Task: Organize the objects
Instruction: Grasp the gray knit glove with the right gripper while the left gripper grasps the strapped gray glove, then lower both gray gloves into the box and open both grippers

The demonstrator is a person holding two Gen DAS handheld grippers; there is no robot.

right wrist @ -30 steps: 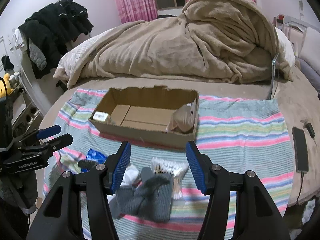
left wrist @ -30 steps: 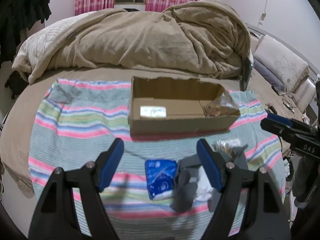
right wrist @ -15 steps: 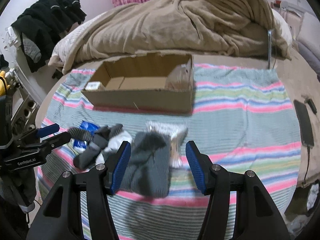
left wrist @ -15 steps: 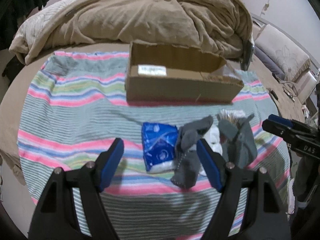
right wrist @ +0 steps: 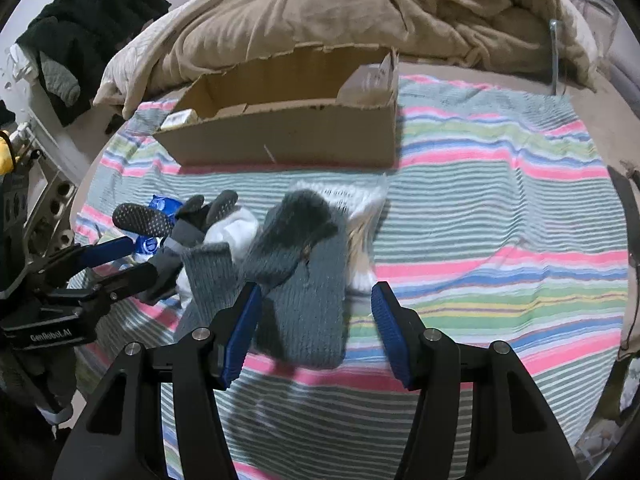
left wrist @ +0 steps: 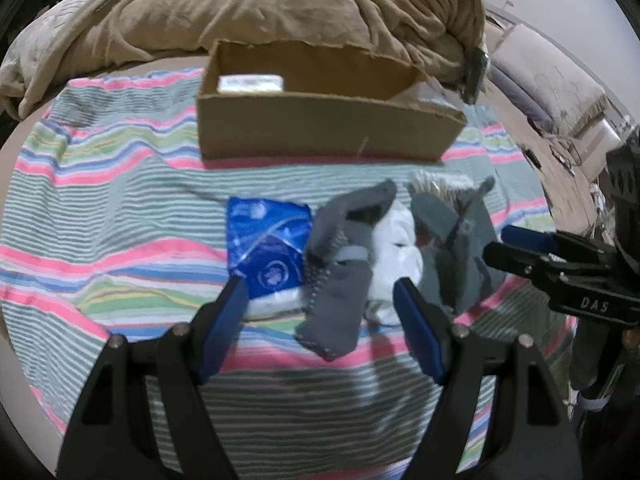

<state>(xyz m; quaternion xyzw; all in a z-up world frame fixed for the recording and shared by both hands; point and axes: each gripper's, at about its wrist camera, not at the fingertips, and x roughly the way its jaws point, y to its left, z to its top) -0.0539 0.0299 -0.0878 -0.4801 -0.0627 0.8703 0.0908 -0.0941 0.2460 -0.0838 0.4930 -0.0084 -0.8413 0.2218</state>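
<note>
A pile lies on the striped blanket (left wrist: 100, 208) in front of an open cardboard box (left wrist: 320, 132): a blue packet (left wrist: 268, 248), a grey grip sock (left wrist: 340, 280), a white item (left wrist: 394, 248), a grey knit sock (right wrist: 296, 264) and a clear bag of cotton swabs (right wrist: 360, 208). My left gripper (left wrist: 320, 320) is open and empty, low over the grip sock and blue packet. My right gripper (right wrist: 316, 328) is open and empty, low over the knit sock. The box (right wrist: 288, 136) holds a small white box (left wrist: 250, 83) and a clear bag (right wrist: 368, 80).
A heaped tan duvet (left wrist: 260, 8) lies behind the box. Dark clothes (right wrist: 84, 28) hang at the left wall. A phone (right wrist: 626, 200) with a cable lies at the blanket's right edge. Pillows (left wrist: 560, 84) are at the right.
Both grippers have come down and forward toward the pile, which now fills more of each view. Both stay open. The objects have not moved.
</note>
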